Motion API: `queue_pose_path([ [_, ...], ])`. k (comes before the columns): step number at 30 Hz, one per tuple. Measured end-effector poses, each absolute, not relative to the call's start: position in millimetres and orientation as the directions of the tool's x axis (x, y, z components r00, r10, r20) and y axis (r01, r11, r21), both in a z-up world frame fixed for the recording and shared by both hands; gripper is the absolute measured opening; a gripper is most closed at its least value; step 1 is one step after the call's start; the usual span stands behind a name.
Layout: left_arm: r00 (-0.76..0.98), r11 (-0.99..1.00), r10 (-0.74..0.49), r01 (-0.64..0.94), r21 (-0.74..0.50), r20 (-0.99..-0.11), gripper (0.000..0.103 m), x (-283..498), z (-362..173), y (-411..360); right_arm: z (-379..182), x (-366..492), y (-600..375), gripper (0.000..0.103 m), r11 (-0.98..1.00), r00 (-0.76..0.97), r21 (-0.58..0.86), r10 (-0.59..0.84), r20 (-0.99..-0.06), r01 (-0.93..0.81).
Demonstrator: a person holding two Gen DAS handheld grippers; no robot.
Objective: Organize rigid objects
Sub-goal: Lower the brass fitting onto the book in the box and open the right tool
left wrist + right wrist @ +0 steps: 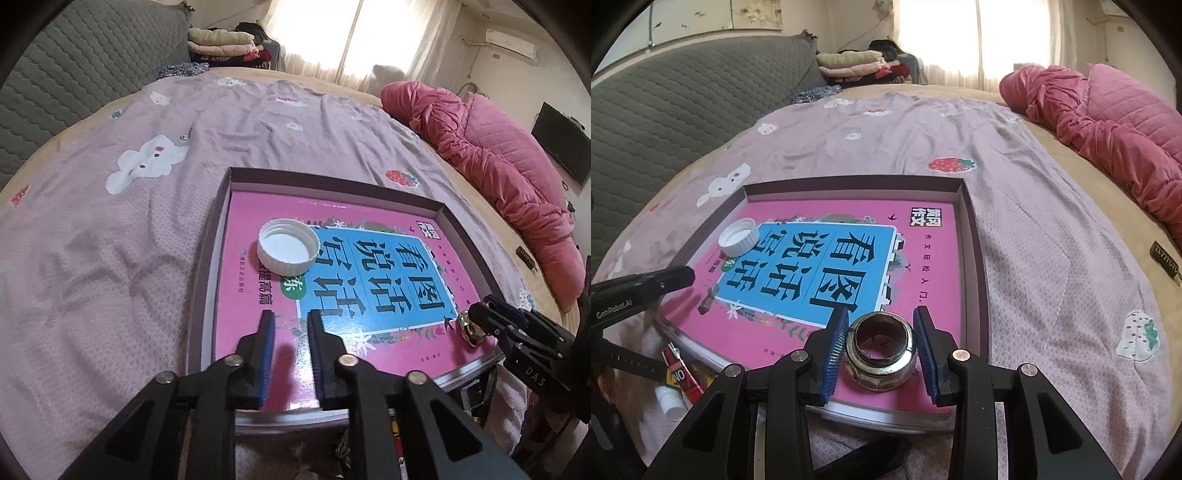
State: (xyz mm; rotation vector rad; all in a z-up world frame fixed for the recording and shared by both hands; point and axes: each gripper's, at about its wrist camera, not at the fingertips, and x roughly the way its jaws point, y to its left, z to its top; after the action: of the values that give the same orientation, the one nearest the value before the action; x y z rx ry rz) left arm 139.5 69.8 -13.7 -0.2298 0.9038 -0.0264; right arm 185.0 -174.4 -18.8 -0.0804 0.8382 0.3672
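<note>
A shallow dark box (332, 181) (975, 240) lies on the bed with a pink and blue book (251, 295) (923, 258) in it. A white ribbed cap (288, 249) (738, 236) sits open side up on the book's far left part. My left gripper (290, 314) hovers over the book's near edge, open, with nothing between its pads. Its fingers (665, 280) enter the right wrist view from the left. My right gripper (881, 310) (487, 306) is shut on a shiny metal ring fitting (881, 350) (469, 326) at the book's near right corner.
The bed carries a mauve patterned sheet (129, 240) (1052, 258). A bunched pink quilt (498, 147) (1108, 122) lies along the right edge. A grey padded headboard (74, 74) stands at the left. A small white bottle (670, 402) and a red tube (679, 373) lie near the book's near left corner.
</note>
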Motion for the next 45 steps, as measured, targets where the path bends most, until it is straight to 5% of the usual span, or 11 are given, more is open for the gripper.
queue_pose_path([
  [13,0.609,0.976,-0.138,-0.048,-0.210,-0.781,0.029,141.8,-17.8,63.4,-22.6,186.9,-178.0,0.039,0.937,0.593,0.106,0.294,-0.750,-0.332],
  [18,0.607,0.977,-0.139,-0.043,-0.208,-0.783,0.032,141.7,-18.5,61.8,-21.8,186.4,-181.9,0.050,0.941,0.598,0.112,0.292,-0.746,-0.319],
  [21,0.604,0.977,-0.142,-0.040,-0.208,-0.784,0.042,141.9,-19.2,61.5,-21.8,186.1,-184.3,0.051,0.942,0.602,0.116,0.293,-0.743,-0.315],
  [45,0.672,0.974,-0.153,-0.021,-0.226,-0.724,0.051,135.3,2.8,65.0,3.3,177.2,-197.5,0.070,0.947,0.696,0.138,0.307,-0.649,-0.289],
])
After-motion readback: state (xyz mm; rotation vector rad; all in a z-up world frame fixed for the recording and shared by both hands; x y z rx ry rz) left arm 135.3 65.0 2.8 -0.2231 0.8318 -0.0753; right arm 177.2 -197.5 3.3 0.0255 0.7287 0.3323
